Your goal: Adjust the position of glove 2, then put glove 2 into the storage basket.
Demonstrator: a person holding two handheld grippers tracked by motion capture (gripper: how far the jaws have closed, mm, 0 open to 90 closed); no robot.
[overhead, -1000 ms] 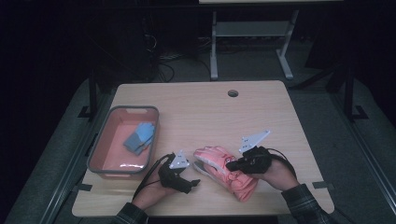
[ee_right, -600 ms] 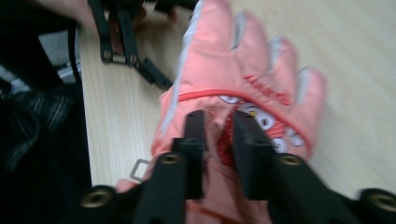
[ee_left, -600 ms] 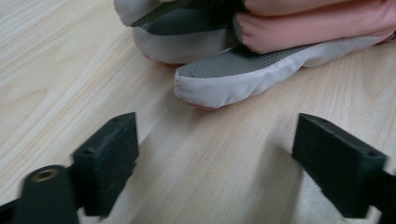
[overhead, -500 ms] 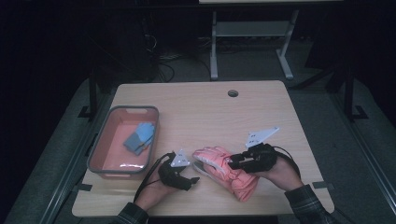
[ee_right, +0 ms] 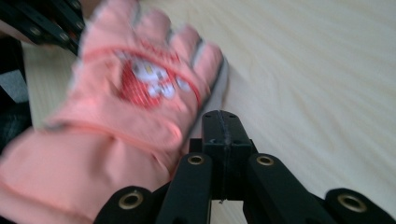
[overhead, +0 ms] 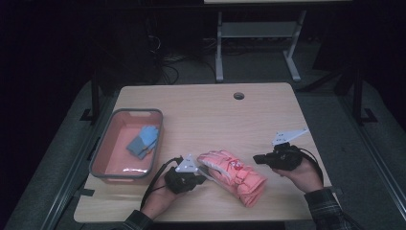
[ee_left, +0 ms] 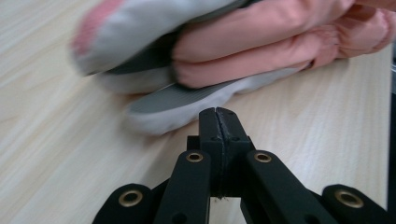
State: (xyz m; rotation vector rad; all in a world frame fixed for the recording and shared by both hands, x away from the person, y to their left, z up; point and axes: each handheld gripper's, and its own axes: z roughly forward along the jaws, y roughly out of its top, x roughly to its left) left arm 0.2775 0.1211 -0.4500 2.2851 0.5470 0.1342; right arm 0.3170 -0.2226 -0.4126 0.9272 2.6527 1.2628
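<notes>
Lying on the table [overhead: 249, 115] between the 2 grippers is a pink glove [overhead: 233, 175], its fingers toward the left gripper [overhead: 203, 173] and its cuff toward the person. The left gripper sits in the left hand [overhead: 160, 196] at the glove's fingertip end, and in the left gripper view its jaws are pressed together with nothing between them, their tips [ee_left: 218, 122] just short of the glove's grey-and-white fingertip [ee_left: 187, 100]; whether they touch it I cannot tell. In that view the glove [ee_left: 261, 42] rises just ahead of the jaws, pink padding above, grey palm side below.

The right gripper [overhead: 258, 158], held in the right hand [overhead: 299, 172], is off the glove's other side, near it but apart in the high view. Its jaws are also closed tight and hold nothing [ee_right: 222, 126]. In the right gripper view the glove [ee_right: 135, 98] lies just ahead and to the left of those jaws, back side up, showing a red-and-white patch; the picture is blurred.

Beyond the left gripper, away from the glove, stands a grey-rimmed bin [overhead: 103, 158] with a blue cloth item [overhead: 142, 141] inside.
</notes>
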